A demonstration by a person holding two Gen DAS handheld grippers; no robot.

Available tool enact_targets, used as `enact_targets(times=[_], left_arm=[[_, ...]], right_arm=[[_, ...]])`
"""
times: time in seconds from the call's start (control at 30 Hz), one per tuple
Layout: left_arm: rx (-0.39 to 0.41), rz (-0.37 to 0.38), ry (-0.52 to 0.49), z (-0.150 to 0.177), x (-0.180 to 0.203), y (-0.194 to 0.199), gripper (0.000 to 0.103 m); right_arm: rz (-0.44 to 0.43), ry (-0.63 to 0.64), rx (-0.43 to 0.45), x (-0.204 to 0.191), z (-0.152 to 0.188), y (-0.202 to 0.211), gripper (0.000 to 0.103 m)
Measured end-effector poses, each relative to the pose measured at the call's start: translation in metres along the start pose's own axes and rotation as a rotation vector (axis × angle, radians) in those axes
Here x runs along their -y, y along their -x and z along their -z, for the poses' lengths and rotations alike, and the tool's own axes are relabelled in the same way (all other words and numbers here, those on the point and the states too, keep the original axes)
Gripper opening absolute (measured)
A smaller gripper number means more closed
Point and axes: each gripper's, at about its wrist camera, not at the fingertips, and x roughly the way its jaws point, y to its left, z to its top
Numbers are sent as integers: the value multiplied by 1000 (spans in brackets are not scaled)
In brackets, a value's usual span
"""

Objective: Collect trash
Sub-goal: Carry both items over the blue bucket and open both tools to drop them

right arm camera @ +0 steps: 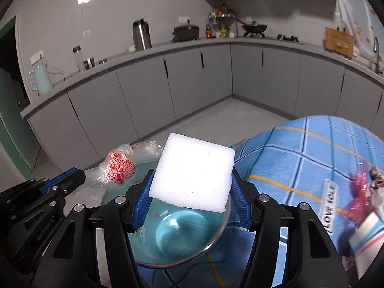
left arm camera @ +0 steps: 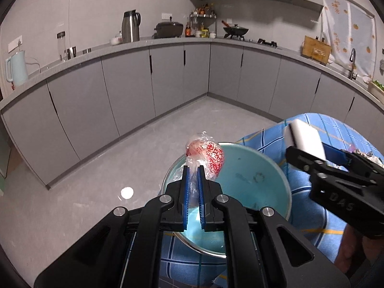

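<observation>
Both of your grippers hang over the blue bin (left arm camera: 252,182), which stands on a checked cloth (right arm camera: 312,158) near that cloth's floor-side edge.

Left gripper (left arm camera: 194,170): clenched on the neck of a clear bag (left arm camera: 206,154) with red print, the bulk of the bag jutting beyond the fingertips above the bin's far rim. Pinching the slack neck rather than the bulging body likely gives the narrow pads something thin to bite.

Right gripper (right arm camera: 192,182): grasping a white foam block (right arm camera: 194,174) across its width, one blue pad on each side edge. The block lies flat and spans the jaws, so the grip looks half-wide rather than fully closed. It sits directly above the bin's mouth, a placement that suits letting go.

The left wrist view shows the bin's full round opening with nothing visible inside, and the right gripper from the side, the block end-on. The right wrist view alone shows more litter on the cloth at its right edge: red wrap (right arm camera: 360,192) and a striped carton (right arm camera: 367,235). It also shows a "LOVE" label (right arm camera: 330,210) on the cloth. By this reading, two pieces are ready to drop and more remain to collect.
</observation>
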Motion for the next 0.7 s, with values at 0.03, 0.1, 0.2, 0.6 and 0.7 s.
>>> enact_targets(times=[0.03,0.1,0.2,0.6,0.7], left_arm=[[-6,-4,0,2,-1,-3,8],[-19,-2,2,4,-2,-8,8],[-33,-4,-4,8,-2,-14,8],[-87,-28,-9,30,0,-21,33],[-66,-53,-6,32,-2,-15,67]], right_arm=[[-7,-2,-11,0,2,-6,60],[-10,8,-22,-4,2,-13,60],[-23,20,-34,-8,3,-21,61],[-37,15,-49,-6,11,-30,81],[-28,-3,-45,-1,12,-24,81]])
